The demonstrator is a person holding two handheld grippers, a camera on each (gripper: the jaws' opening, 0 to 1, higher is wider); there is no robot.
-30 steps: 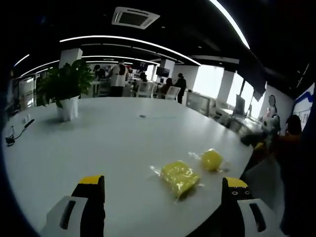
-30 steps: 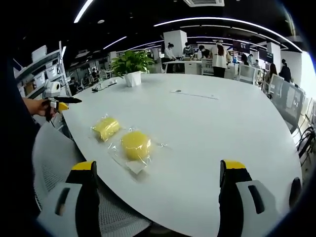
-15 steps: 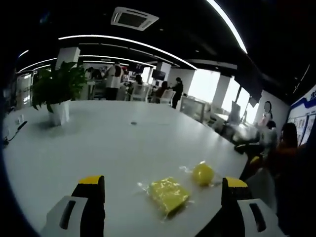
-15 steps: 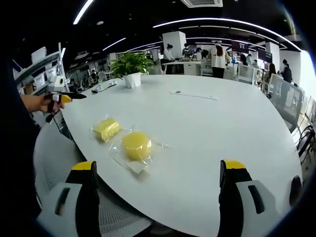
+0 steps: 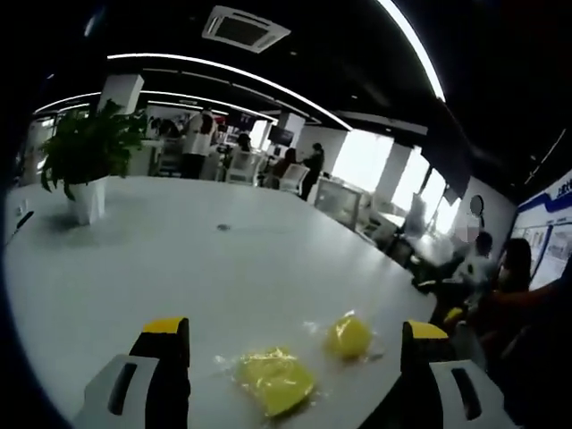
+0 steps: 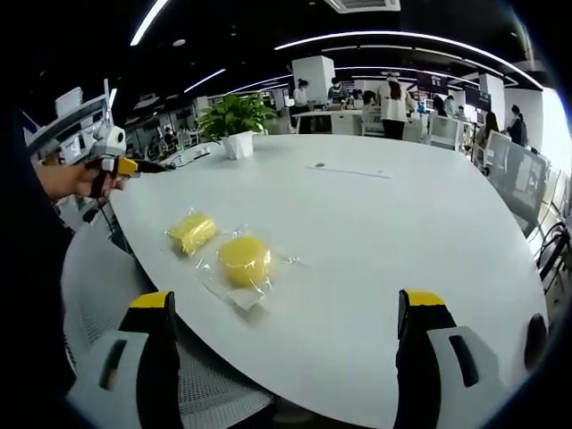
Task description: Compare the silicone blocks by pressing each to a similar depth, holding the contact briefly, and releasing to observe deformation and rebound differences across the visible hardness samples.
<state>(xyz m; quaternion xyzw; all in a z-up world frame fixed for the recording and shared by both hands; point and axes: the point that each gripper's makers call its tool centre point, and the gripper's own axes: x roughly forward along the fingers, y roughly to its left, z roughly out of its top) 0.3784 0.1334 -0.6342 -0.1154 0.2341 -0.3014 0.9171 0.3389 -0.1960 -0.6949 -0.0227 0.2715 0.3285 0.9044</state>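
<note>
In the left gripper view, the left gripper (image 5: 295, 357) stands with its two yellow-tipped jaws spread wide and nothing between them, above the near edge of a large white table (image 5: 161, 268). Just beyond the jaws lie two yellow silicone blocks in clear plastic wrap: a squarish block (image 5: 273, 382) nearest, and a round block (image 5: 348, 337) a little farther off toward the table edge, near each other but apart. Farther back on the table stands a potted plant (image 5: 85, 165) in a white pot, and behind it people stand among desks.

In the right gripper view, the right gripper (image 6: 286, 335) is likewise spread open and holds nothing, its jaws over the table's near edge with a mesh chair (image 6: 116, 295) below. Past them the round block (image 6: 244, 260) lies nearest and the squarish block (image 6: 192, 232) just beyond it. Farther off, at the table's far side, a hand (image 6: 71, 179) holds the left gripper (image 6: 121, 161) above the edge, not touching either block
</note>
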